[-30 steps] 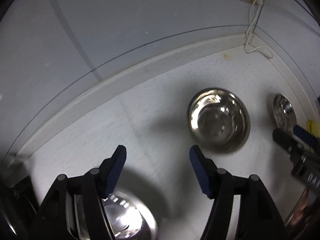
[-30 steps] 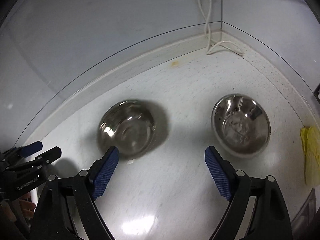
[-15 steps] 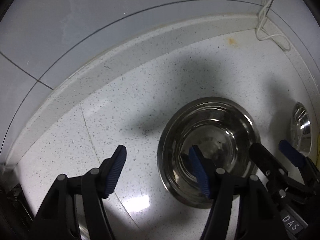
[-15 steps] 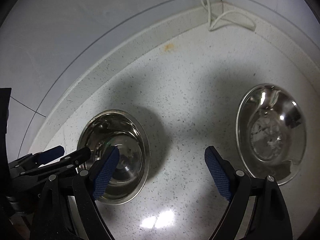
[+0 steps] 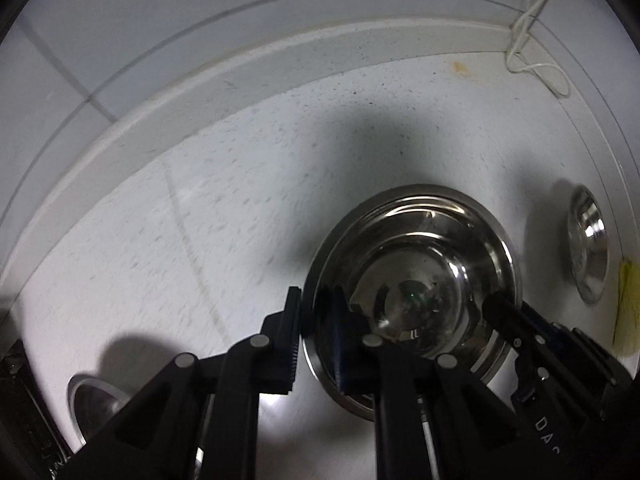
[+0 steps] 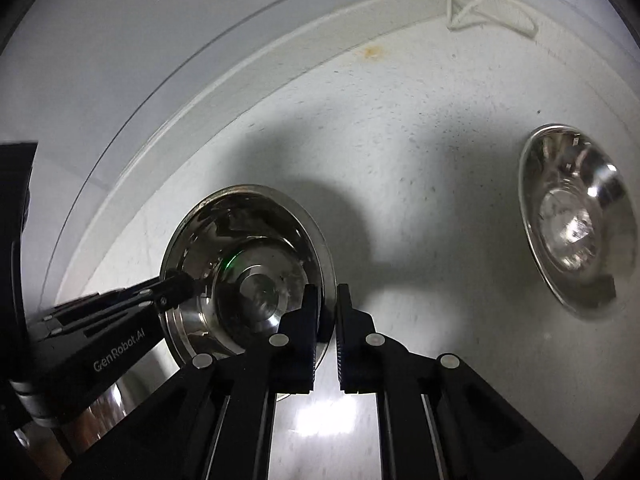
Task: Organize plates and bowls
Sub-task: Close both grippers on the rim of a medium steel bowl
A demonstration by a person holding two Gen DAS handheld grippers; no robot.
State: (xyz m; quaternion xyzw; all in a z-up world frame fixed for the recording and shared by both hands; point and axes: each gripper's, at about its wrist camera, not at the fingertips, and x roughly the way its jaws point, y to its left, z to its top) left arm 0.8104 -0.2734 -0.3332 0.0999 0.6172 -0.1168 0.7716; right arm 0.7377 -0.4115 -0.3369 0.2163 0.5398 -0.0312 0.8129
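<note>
While both grippers are closing on one steel bowl, parts of the scene are staying out of sight.

Hidden or cut off: a second steel dish point(image 5: 94, 408) is showing only as a rim at the lower left of the left view, behind the gripper frame; what it is holding cannot be told. A yellow cloth point(image 5: 628, 308) is being cut off by the right edge of that view.

Bowl in hand: the steel bowl point(image 5: 416, 288) is sitting on the white speckled counter point(image 5: 224, 216), near its middle, well apart from the wall. Its inside is showing only reflections and a green glint; nothing is lying in it.

Left gripper point(image 5: 316, 340): its fingers are standing nearly closed, one outside and one inside the bowl's left rim, pinching that rim.

Right gripper point(image 6: 328, 328): its fingers are also standing nearly closed, straddling the bowl's right rim point(image 6: 326, 276), one inside and one outside.

Small bowl point(image 6: 576, 216): it is resting on the counter far to the right, well apart from the held bowl, empty apart from glare.

Back corner: a white cord point(image 6: 480, 8) is lying looped where the counter is meeting the tiled wall point(image 5: 160, 20); an orange stain point(image 6: 374, 53) is marking the counter's raised edge.
</note>
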